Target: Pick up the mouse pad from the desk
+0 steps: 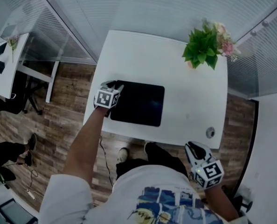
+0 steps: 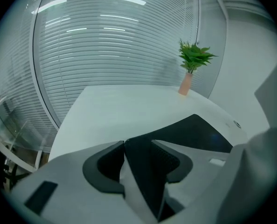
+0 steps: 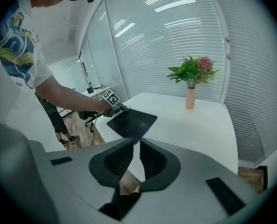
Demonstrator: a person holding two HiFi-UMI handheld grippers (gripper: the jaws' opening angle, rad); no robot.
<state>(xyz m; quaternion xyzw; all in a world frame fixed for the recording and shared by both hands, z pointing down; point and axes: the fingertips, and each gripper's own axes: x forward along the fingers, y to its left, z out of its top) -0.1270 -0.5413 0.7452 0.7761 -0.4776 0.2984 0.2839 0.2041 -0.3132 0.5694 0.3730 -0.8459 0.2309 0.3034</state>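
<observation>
Pad (image 1: 137,102) lies on the white desk (image 1: 185,97), toward its left end and close to the front edge. Its long axis runs along that edge, with one short end facing the plant (image 1: 204,45) side and the other at the left gripper (image 1: 116,86). It is a plain black rectangle with rounded corners and a faint sheen.

The head view only shows the left gripper sitting at the pad's left end. That gripper's own view shows more: a corner of the pad points in between the jaws, which stand wide apart and are not clamped on it.

The right gripper (image 1: 193,147) hangs off the desk's front right corner, well apart from the pad. Its jaws are only a slit apart, with nothing in them.

Both gripper views show the pink vase (image 3: 190,98), which the leaves cover in the head view.
</observation>
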